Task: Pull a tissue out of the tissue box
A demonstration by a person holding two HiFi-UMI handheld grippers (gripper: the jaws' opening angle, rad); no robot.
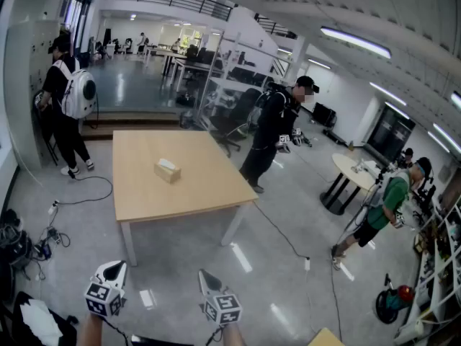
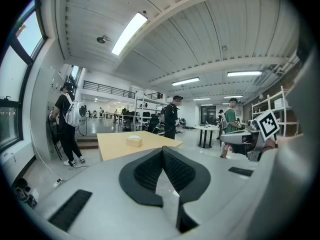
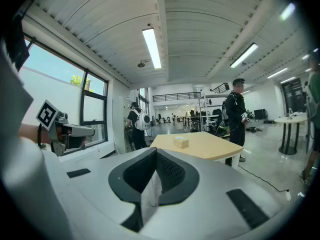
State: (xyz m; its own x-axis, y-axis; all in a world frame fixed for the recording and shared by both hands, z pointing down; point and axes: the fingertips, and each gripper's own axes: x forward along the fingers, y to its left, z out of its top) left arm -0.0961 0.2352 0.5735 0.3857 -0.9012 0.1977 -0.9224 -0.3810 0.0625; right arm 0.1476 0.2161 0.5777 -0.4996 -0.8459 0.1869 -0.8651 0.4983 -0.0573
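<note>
The tissue box sits alone near the middle of the wooden tabletop, well apart from both tools, which hang low over the bare floor on the near side. A pale tuft of tissue seems to stand up from the slot in its top, though it is too small here to make out its shape. The left tool has its ribbed black pads pressed together at the tip with nothing between them, and the right tool is closed and empty in the same way. The tissue is likely very light, soft and limp, and it would tear easily if pinched hard or pulled sideways. The best place to take hold is probably the raised tuft just above the slot, with a gentle pinch and a straight upward pull. The box looks like light cardboard and would probably lift or slide along with the tissue, so the other tool may have to press down on its top or steady one end. Either tool would first have to open.
</note>
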